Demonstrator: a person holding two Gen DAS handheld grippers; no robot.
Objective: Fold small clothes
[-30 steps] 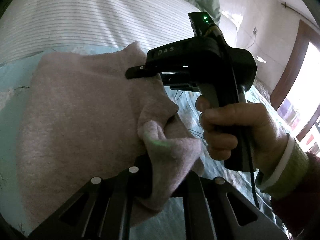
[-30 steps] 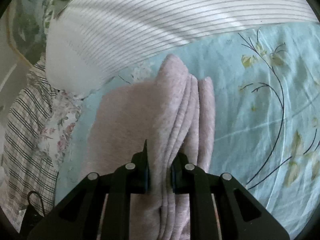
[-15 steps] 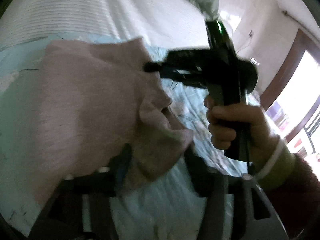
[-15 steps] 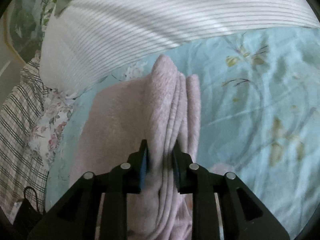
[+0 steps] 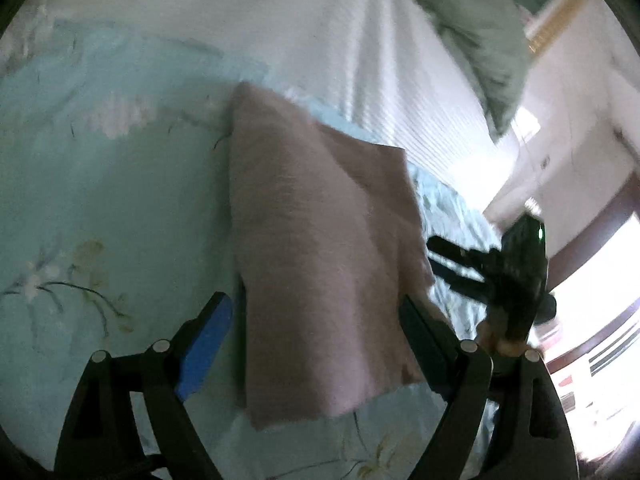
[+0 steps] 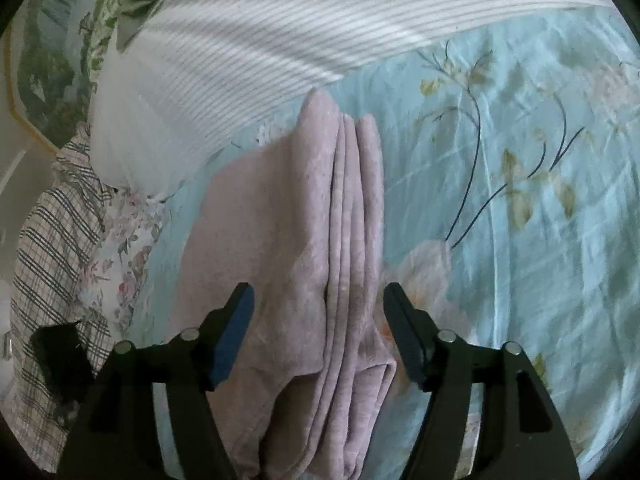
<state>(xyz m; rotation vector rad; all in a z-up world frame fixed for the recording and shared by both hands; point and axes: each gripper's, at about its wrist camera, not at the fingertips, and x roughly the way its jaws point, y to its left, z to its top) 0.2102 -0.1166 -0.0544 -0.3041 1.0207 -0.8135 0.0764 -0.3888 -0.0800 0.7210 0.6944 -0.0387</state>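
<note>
A small pale pink fleece garment [image 5: 320,240] lies folded flat on the light blue floral bedsheet [image 5: 100,200]. My left gripper [image 5: 316,320] is open, its fingers on either side of the garment's near part, holding nothing. In the right wrist view the garment [image 6: 320,240] shows several stacked folded layers on its right side. My right gripper [image 6: 318,328] is open, its jaws wide on either side of the folds. The right gripper also shows in the left wrist view [image 5: 496,276], just right of the garment.
A white striped quilt [image 6: 320,28] lies behind the garment. A green pillow [image 5: 472,20] sits at the far end. A checked cloth [image 6: 48,240] and a floral cloth [image 6: 124,248] lie at the left. A bright window [image 5: 592,320] is at the right.
Both grippers have opened and let go of the pink garment, which now lies folded flat on the sheet. The left view has swung left and the right gripper has drawn back.
</note>
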